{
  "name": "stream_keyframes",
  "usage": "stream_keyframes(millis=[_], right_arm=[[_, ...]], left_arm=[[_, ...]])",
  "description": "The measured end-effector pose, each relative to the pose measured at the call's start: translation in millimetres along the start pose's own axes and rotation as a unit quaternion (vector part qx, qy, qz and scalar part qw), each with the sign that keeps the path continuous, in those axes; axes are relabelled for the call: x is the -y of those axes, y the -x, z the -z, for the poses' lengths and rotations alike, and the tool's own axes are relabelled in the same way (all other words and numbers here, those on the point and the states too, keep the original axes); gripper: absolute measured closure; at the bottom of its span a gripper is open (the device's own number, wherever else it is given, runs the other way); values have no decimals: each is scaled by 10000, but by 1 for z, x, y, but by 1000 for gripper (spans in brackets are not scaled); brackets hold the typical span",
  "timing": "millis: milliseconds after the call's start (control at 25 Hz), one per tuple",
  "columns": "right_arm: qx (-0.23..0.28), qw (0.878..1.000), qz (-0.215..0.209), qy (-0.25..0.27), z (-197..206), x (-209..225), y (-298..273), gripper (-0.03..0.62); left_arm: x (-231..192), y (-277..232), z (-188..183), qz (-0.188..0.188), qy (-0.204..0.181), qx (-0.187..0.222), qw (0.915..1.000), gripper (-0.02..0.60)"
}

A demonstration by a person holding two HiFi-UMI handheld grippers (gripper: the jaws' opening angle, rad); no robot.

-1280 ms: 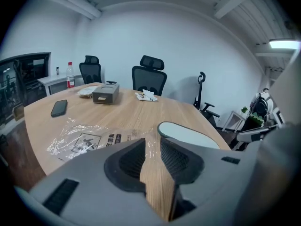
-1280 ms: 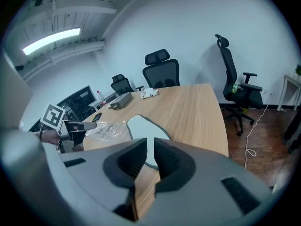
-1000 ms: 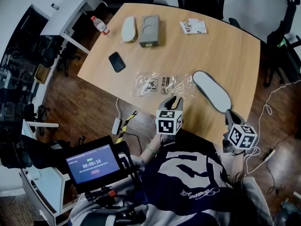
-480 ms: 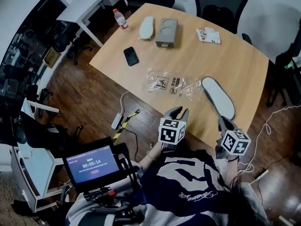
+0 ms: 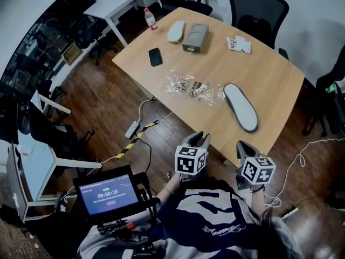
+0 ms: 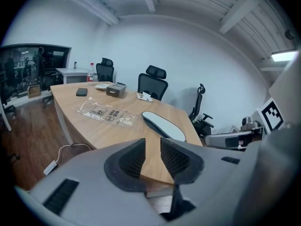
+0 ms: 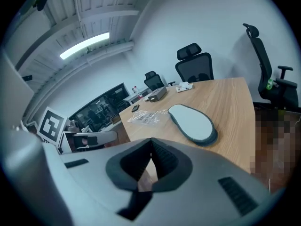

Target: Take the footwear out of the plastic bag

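Note:
A grey slipper with a pale sole (image 5: 240, 107) lies upside down on the wooden table (image 5: 269, 74), out of its bag; it also shows as the slipper (image 6: 163, 125) and the slipper (image 7: 193, 123) in the gripper views. The clear plastic bag (image 5: 193, 86) lies flat and crumpled just left of it, seen too as the bag (image 6: 101, 112) and the bag (image 7: 145, 117). My left gripper (image 5: 200, 139) is held off the table's near edge, open and empty. My right gripper (image 5: 242, 147) hovers beside it, shut on nothing. Both are well back from the slipper.
At the table's far side lie a black phone (image 5: 155, 56), a second pale slipper (image 5: 176, 31), a grey box (image 5: 195, 36), a small packet (image 5: 238, 44) and a bottle (image 5: 149, 19). Office chairs (image 5: 253, 7) ring the table. Cables and a power strip (image 5: 132, 129) lie on the floor.
The head view has pulled back and away from the table, so both grippers now sit farther from its near edge. The slipper and bag have not moved.

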State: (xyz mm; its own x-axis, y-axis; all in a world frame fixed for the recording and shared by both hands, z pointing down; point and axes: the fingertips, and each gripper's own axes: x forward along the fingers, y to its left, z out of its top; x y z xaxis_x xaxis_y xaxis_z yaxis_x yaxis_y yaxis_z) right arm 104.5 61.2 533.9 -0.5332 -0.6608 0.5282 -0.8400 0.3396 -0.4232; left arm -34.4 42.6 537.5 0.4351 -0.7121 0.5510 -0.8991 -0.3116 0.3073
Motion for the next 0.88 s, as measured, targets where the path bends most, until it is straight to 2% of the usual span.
stream_keyframes(millis=[200, 360, 600, 880], right_arm=[[-133, 9992, -269, 277, 29, -10, 31, 603], [-240, 9980, -497, 305, 51, -22, 42, 603], [-387, 9939, -966, 366, 72, -51, 44, 603], [-267, 9930, -1093, 356, 64, -67, 32, 603]], left_arm=[[35, 30, 43, -144, 143, -81, 9998, 477], [47, 50, 59, -279, 82, -102, 9995, 479], [49, 71, 70, -449, 25, -127, 9989, 479], [40, 79, 58, -454, 0, 52, 9990, 479]])
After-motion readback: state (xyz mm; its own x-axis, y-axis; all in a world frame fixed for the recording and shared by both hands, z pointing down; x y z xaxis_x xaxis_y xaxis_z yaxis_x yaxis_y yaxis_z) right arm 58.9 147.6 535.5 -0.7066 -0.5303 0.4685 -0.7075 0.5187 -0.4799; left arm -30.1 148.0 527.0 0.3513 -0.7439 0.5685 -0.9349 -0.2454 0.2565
